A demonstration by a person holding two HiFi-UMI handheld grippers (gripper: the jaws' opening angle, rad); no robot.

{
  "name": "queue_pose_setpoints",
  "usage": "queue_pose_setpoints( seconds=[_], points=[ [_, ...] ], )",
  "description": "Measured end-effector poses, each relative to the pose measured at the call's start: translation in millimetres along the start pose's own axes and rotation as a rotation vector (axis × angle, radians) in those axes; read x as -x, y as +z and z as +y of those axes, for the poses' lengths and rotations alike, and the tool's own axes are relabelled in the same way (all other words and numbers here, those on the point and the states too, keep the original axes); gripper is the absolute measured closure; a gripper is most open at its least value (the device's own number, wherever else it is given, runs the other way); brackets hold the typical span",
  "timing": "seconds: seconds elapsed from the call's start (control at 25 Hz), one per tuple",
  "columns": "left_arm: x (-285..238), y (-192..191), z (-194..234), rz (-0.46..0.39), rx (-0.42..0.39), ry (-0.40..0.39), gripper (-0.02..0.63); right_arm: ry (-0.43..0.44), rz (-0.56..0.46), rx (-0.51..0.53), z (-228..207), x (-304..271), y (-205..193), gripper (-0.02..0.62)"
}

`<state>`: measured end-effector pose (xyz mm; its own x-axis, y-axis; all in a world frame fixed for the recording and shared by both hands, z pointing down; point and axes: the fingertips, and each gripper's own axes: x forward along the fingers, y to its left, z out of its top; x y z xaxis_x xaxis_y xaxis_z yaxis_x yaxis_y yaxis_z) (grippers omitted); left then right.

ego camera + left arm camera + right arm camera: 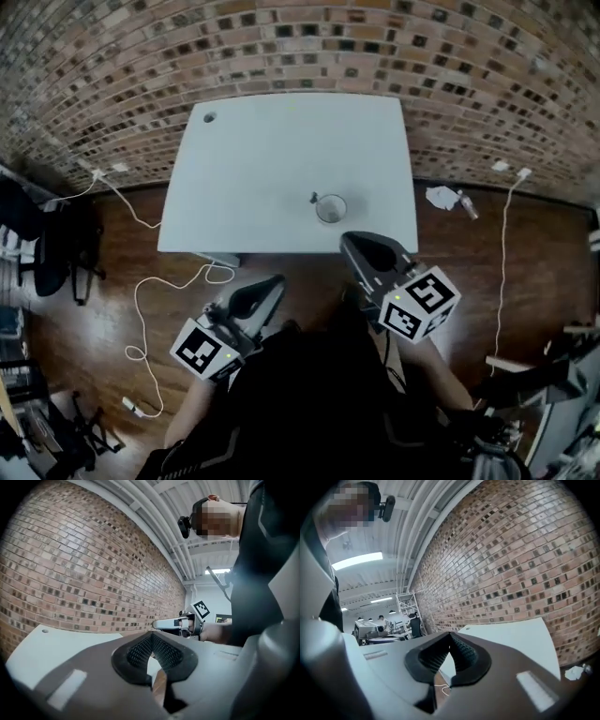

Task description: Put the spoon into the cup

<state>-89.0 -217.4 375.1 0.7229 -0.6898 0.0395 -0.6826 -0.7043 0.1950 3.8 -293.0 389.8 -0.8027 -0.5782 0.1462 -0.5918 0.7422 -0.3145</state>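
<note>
One small pale round cup (331,208) on the white counter (262,169) holds a thin dark spoon (315,198) at its rim — left claw (276,280) and right claw (350,237) both closed, empty.

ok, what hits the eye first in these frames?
The white table against the brick wall, with a cup near its front edge and what may be the spoon at its rim. In front, the left gripper and right gripper with their marker cubes, both shut and empty, held over the wood floor short of the table.
</note>
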Motion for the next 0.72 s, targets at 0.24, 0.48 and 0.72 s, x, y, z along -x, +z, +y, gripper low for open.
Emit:
queue_pose_setpoints(
  seconds=[0.24, 0.48, 0.72],
  points=[
    [26.6, -19.1, -36.0, -0.024, -0.002, -0.144, 0.595, -0.081, 0.054, -0.030, 50.3, 36.6, -26.1, 0.589],
    [56.9, -14.7, -58.2, -0.050, 0.000, -0.144, 0.595, -0.081, 0.045, 0.025, 85.8, 51.4, -26.8, 0.589],
    [76.2, -20.9, -91.1, -0.038, 0.002, -0.070, 0.595, -0.027, 0.030, 0.039, 109.4, 86.9, -33.4, 0.589]
  ],
)
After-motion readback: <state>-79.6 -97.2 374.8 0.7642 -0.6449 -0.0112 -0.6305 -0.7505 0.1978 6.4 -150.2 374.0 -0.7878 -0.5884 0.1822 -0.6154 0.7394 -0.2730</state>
